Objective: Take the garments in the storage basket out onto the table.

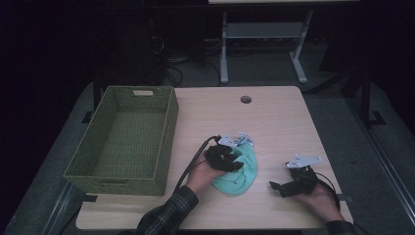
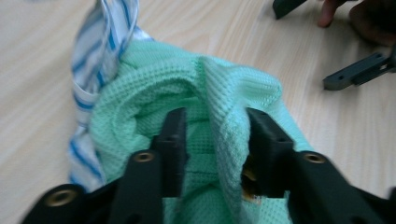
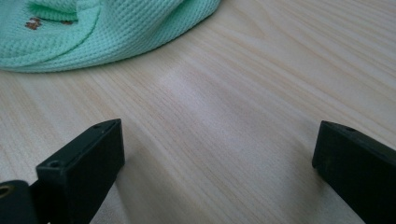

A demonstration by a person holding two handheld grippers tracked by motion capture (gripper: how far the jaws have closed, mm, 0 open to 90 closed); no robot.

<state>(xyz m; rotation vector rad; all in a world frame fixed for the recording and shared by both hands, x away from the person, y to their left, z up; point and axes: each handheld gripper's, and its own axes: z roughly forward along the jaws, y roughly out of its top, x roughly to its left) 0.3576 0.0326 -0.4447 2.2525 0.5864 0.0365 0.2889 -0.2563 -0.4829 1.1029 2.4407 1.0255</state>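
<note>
Plainly, we start at the fingers and work outward
Left gripper fingers: our left gripper stands about half open, and a raised fold of the green waffle-knit cloth sits between the jaws; the right-hand finger lies against the fold, the left-hand finger has a slight gap, so we judge the pads are not pinching it
Right gripper fingers: our right gripper is spread wide with nothing between the jaws, only bare tabletop; in the high view it rests low on the table, apart from the cloth
Where the cloth lies: bunched on the near middle of the table, under and just beyond our left gripper in the high view, with the wicker basket standing well to its left
Second fabric: a blue-and-white striped cloth lies tucked against the far edge of the green one, touching it
How it will handle: we judge it light, soft and limp; it will sag and trail once lifted, and the textured weave should give the pads good purchase, so slipping is unlikely and nothing can break
Where to take hold: the upright fold already between the left jaws is thick enough to bite, better than a flat single layer
What to watch: closing too deep may catch the striped cloth as well; a grip near one edge leaves the rest dragging over the table
</note>
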